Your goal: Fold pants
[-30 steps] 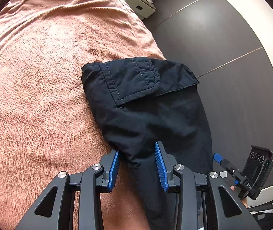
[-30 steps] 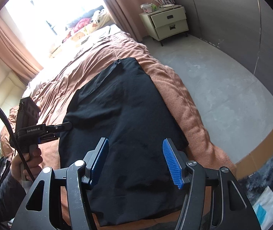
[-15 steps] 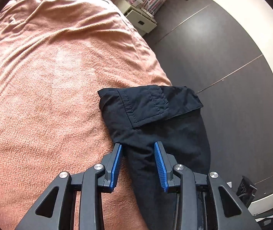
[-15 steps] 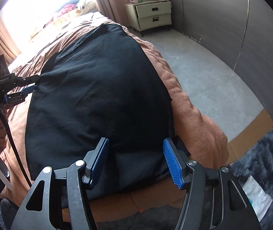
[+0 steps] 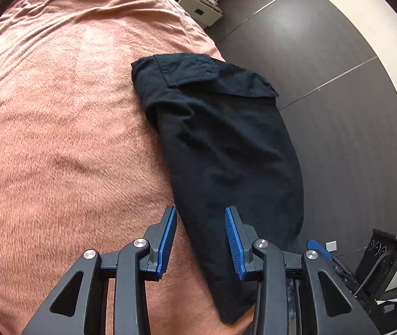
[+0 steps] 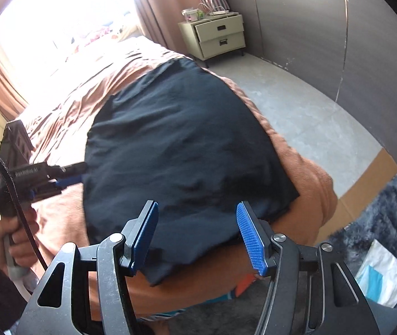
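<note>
Bed (image 5: 59,139) fills most of both views, covered by a rust-brown fleece blanket (image 6: 304,173) that wrinkles toward the bright window. Along the bed's edge nearest the floor lie the pants (image 5: 226,153), dark navy, folded into a compact slab with a stitched flap turned over at the far end. In the right wrist view the pants (image 6: 184,145) spread from just ahead of the fingers up toward the bedside cabinet (image 6: 215,37), and their near corner droops over the blanket's edge.

The left claw (image 5: 200,243) hovers at the near end of the pants, its jaws partly apart. The pants' left border runs down through the gap, so the right blue pad sits over dark cloth and the left pad over blanket; neither pad is seen pressing on the fabric, and nothing is held. In the right wrist view the left claw (image 6: 70,176) points its tips at the pants' left border, carried by the person's hand (image 6: 11,237).

The right claw (image 6: 197,237) is wider apart and also empty. The pants' near hem shows between its pads, with brown blanket below. A grey rug (image 6: 388,217) and a white-and-blue packet (image 6: 382,273) lie on the floor at right.
</note>
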